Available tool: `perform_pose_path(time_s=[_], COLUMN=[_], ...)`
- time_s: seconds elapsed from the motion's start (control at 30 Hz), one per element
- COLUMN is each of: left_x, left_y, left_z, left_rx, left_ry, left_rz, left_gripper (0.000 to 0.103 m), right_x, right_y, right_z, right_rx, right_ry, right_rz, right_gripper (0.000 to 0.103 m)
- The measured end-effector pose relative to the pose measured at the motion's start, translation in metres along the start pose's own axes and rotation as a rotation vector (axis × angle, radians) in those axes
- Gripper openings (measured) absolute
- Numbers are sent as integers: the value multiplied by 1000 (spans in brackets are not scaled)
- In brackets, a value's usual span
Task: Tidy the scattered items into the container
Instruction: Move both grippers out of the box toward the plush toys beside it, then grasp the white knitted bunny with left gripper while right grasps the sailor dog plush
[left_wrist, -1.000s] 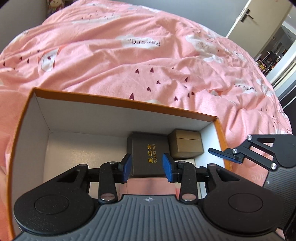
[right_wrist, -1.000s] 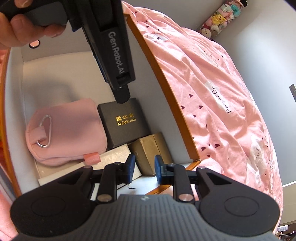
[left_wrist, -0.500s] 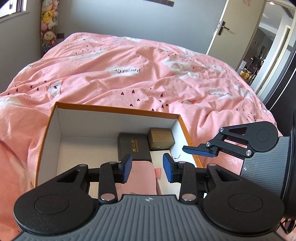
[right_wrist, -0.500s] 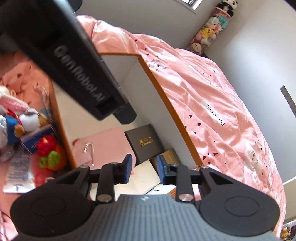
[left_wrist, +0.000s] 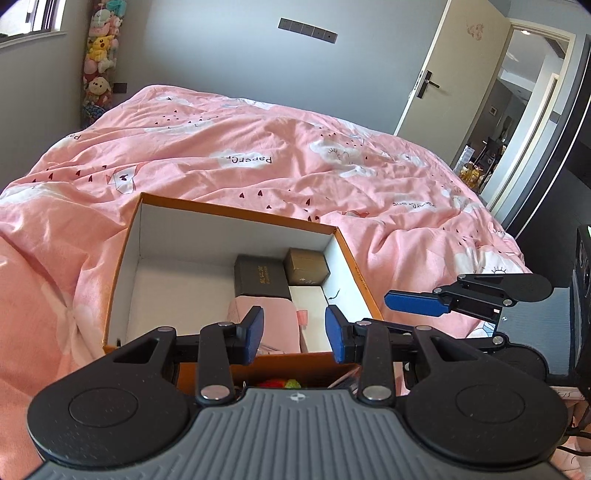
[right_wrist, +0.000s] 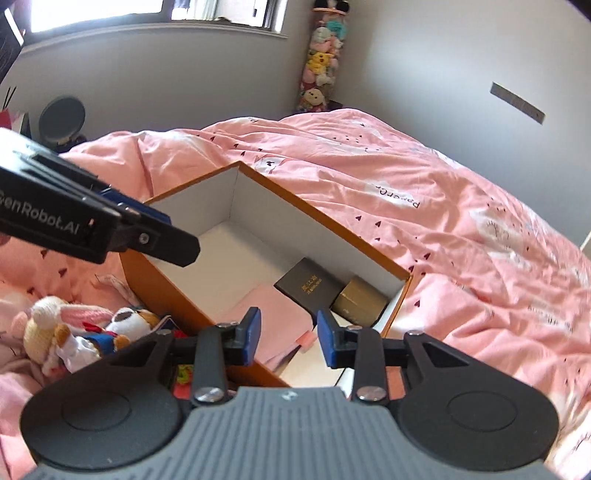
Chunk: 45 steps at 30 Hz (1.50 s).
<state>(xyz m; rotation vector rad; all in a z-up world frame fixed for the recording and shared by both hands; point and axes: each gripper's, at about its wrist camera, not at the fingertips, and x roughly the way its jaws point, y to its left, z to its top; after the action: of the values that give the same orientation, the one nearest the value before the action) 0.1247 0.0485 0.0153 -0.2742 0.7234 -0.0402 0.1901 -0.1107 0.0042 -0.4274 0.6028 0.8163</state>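
An orange cardboard box (left_wrist: 236, 211) with white inner walls lies on the pink bed. Inside it are a black gift box (left_wrist: 260, 277), a small brown box (left_wrist: 306, 266), a pink pouch (left_wrist: 275, 325) and a flat white box (left_wrist: 312, 314). My left gripper (left_wrist: 295, 328) hovers above the box's near edge, open and empty. My right gripper (right_wrist: 286, 332) hangs over the near corner of the box (right_wrist: 325, 218); its jaws are opening with nothing between them. Both the black gift box (right_wrist: 310, 286) and the brown box (right_wrist: 360, 301) lie beyond it.
Plush toys (right_wrist: 74, 328) lie on the bed to the left of the box, with a red and green item (left_wrist: 280, 384) just outside its near wall. The left gripper's body (right_wrist: 110, 229) crosses the left side of the right wrist view. A door (left_wrist: 454, 85) stands at the far right.
Both grippers have pulled back and up out of the box, so the whole box and room show. The right gripper's jaws have widened and it has rolled.
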Motion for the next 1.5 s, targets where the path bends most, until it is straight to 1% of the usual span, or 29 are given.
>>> perform_pose_path(time_s=[0.17, 0.3, 0.43, 0.6, 0.73, 0.83, 0.87, 0.97, 1.13, 1.2, 1.37, 1.5], left_x=[-14, -22, -28, -38, -45, -48, -49, -49, -45, -46, -51, -44], left_y=[5, 9, 13, 22, 34, 38, 38, 37, 33, 35, 52, 63], left_z=[-13, -22, -32, -45, -55, -62, -64, -73, -83, -84, -75, -75], left_rx=[15, 15, 16, 15, 8, 27, 38, 69, 101, 102, 63, 73], left_ry=[2, 8, 14, 17, 48, 77, 88, 127, 176, 180, 182, 245], left_rz=[4, 4, 6, 29, 31, 34, 36, 42, 58, 78, 142, 193], left_gripper=[41, 41, 41, 41, 41, 41, 41, 47, 51, 54, 54, 54], right_x=[-11, -11, -10, -9, -6, -1, 0, 5, 8, 7, 13, 25], right_y=[6, 10, 19, 21, 21, 22, 22, 26, 36, 40, 48, 51], right_z=[-14, -27, -38, -49, -54, -59, -61, -65, -64, -62, -51, -36], right_rx=[147, 233, 266, 315, 340, 363, 369, 370, 335, 317, 263, 264], right_ry=[9, 39, 57, 69, 91, 114, 123, 149, 163, 157, 167, 185], right_rz=[12, 28, 34, 39, 24, 22, 25, 48, 84, 99, 146, 194], right_gripper=[39, 42, 44, 45, 45, 45, 45, 45, 45, 45, 44, 44])
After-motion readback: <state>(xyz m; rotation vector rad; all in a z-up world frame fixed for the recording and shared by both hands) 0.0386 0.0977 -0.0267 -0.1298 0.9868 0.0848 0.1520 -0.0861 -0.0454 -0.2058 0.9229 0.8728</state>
